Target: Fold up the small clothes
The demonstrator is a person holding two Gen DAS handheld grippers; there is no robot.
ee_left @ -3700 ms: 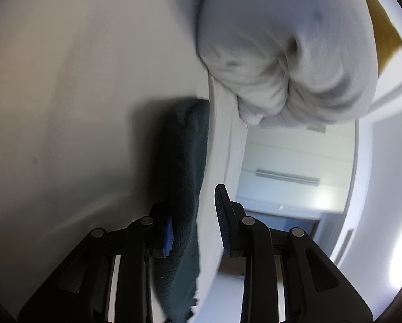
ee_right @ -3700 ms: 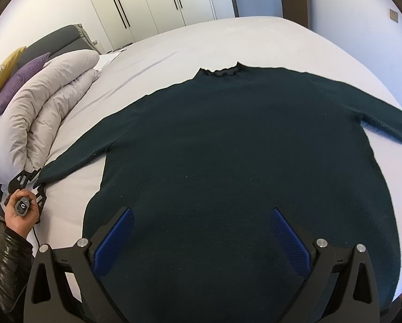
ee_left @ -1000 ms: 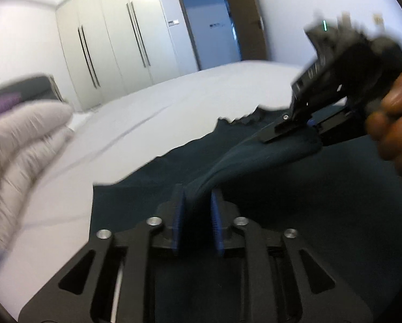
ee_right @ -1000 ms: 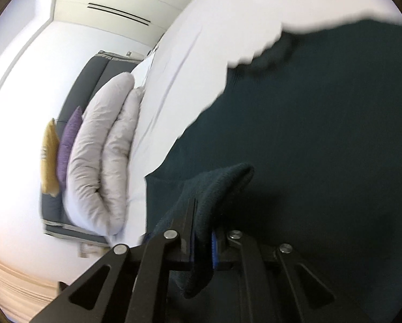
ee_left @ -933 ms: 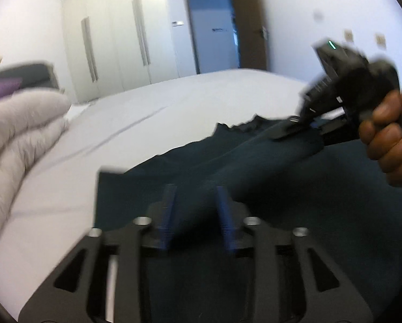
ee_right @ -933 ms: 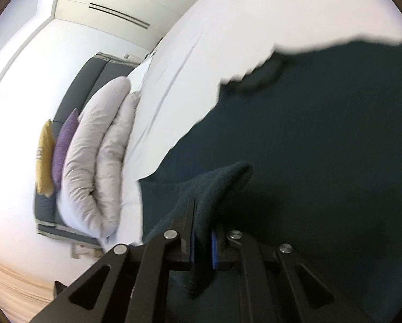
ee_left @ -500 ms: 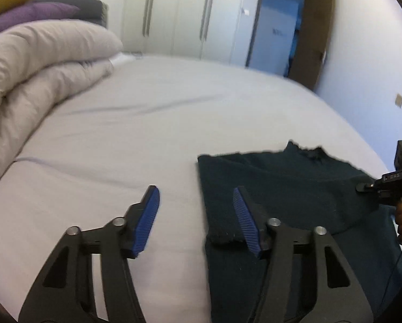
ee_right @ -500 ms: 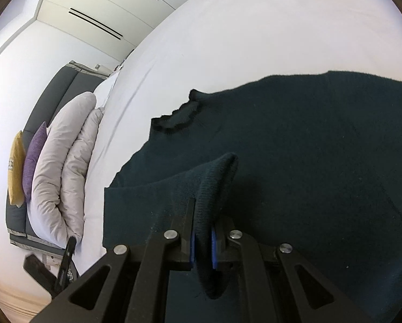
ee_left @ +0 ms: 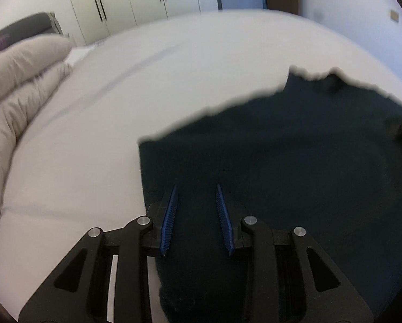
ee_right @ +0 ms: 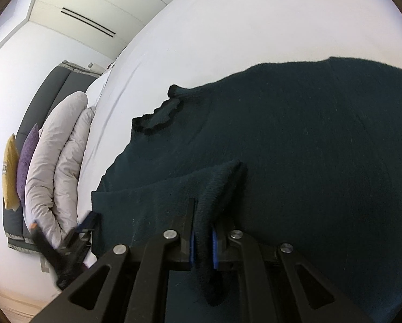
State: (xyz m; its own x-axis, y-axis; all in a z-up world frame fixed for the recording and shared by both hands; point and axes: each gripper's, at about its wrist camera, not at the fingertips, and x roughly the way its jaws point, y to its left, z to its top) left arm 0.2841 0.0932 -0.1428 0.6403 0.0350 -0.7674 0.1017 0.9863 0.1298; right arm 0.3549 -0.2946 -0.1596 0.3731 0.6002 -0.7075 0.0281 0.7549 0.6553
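Closest in, bottom middle of the right wrist view, the right gripper (ee_right: 202,245) is pinching a fold of the dark green sweater (ee_right: 295,145), the knit bunched up between its blue pads (ee_right: 191,247). In the left wrist view the left gripper (ee_left: 195,220) has its jaws a bit apart after just closing in; sweater fabric lies between them, but it's blurry, so I can't tell if they actually touch it. The sweater lies spread on the white bed (ee_left: 106,140). Further back, left side, a rolled grey duvet (ee_right: 55,167), then purple and yellow cushions (ee_right: 18,161).
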